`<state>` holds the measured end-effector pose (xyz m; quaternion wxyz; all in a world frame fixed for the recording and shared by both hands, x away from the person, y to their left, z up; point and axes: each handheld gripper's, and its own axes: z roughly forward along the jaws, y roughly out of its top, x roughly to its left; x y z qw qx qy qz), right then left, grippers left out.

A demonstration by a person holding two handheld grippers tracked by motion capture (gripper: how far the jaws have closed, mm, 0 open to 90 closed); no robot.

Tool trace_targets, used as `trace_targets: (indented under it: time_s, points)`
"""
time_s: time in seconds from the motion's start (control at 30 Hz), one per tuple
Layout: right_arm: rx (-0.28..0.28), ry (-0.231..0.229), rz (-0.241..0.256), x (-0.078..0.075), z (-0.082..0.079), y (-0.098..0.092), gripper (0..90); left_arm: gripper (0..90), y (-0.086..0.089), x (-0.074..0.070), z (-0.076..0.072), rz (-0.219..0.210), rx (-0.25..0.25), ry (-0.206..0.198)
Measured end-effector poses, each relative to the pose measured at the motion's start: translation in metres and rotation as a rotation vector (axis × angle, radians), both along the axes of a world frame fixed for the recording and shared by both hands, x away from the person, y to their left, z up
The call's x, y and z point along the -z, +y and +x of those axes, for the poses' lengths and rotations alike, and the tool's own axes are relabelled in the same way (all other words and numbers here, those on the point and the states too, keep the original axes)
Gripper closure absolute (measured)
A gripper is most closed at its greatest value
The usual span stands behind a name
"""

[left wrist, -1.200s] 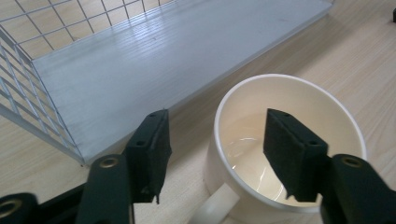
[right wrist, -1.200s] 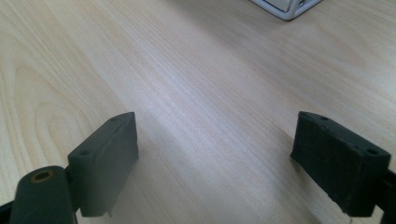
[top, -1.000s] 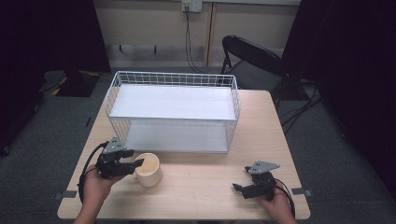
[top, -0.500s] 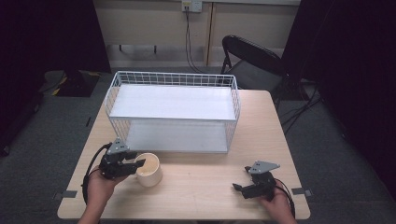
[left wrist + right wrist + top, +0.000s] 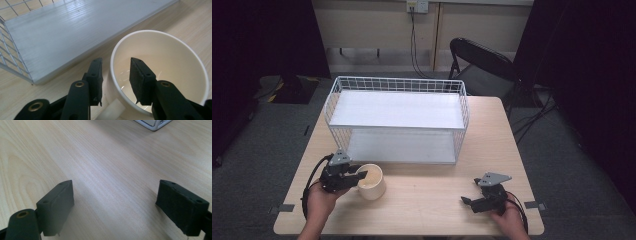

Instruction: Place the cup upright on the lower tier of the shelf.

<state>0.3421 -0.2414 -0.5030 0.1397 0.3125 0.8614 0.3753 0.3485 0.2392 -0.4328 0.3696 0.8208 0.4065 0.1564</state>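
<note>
A: Left claw (image 5: 115,80) has edged closer onto the cup (image 5: 371,181), jaws astride its rim but not clamped yet.

B: Cup's on the table (image 5: 437,200) before the rack (image 5: 397,112). Right claw (image 5: 469,200) idles, jaws wide apart.

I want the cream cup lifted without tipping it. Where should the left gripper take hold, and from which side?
Grip the cup by its rim wall on the side nearest the left gripper, coming from above and the person's side. It stands upright and open-topped, so one jaw fits inside and one outside, as they straddle it now. The stub of a handle below looks harder to pinch.
</note>
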Motion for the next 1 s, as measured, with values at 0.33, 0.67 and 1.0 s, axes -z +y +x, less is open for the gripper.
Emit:
trace_targets:
  time_s: [0.33,0.67,1.0]
  points:
    - [-0.001,0.000,0.001,0.0001,0.0000,0.0000,13.6,68.7,-0.0008,0.0007,0.0008,-0.002,-0.011,0.009]
    - [0.000,0.000,0.002,0.0001,0.0000,0.0001,13.6,76.4,-0.0044,0.0007,0.0021,0.013,-0.017,0.016]
    - [0.000,0.000,0.000,0.0000,0.0000,0.0000,13.6,80.6,-0.0058,0.0004,0.0021,0.027,-0.022,0.011]
